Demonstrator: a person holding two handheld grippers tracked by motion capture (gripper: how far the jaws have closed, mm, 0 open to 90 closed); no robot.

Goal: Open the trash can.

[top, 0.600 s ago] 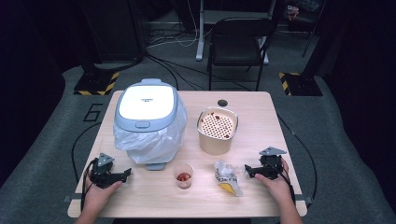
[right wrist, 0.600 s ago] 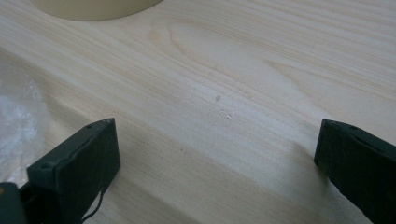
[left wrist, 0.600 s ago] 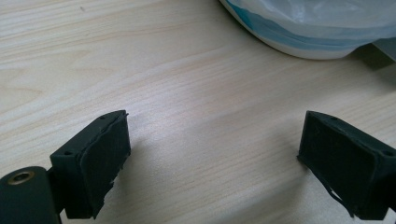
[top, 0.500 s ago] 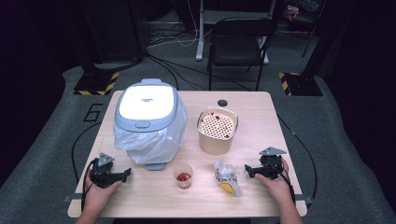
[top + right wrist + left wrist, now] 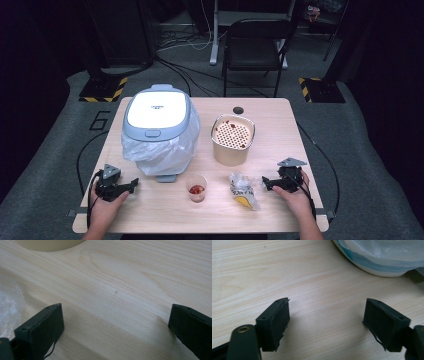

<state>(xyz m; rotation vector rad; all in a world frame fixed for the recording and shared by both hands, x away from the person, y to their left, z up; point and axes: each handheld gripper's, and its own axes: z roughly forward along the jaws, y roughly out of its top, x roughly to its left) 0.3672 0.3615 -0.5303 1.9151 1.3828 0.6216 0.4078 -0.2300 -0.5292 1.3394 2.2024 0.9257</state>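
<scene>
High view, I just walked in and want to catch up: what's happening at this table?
A person sits at the table with a tool in each hand. The left tool and right tool both rest open on the wood, holding nothing. Between them stand a small cup with something red inside and a crinkled wrapper. Behind are a lidded bin lined with a plastic bag and a beige tub.

A large digit "6" is marked on the grey floor [image 5: 60,135] left of the table [image 5: 280,125]. The small print on the bin's lid [image 5: 157,110] is too tiny to read.
</scene>
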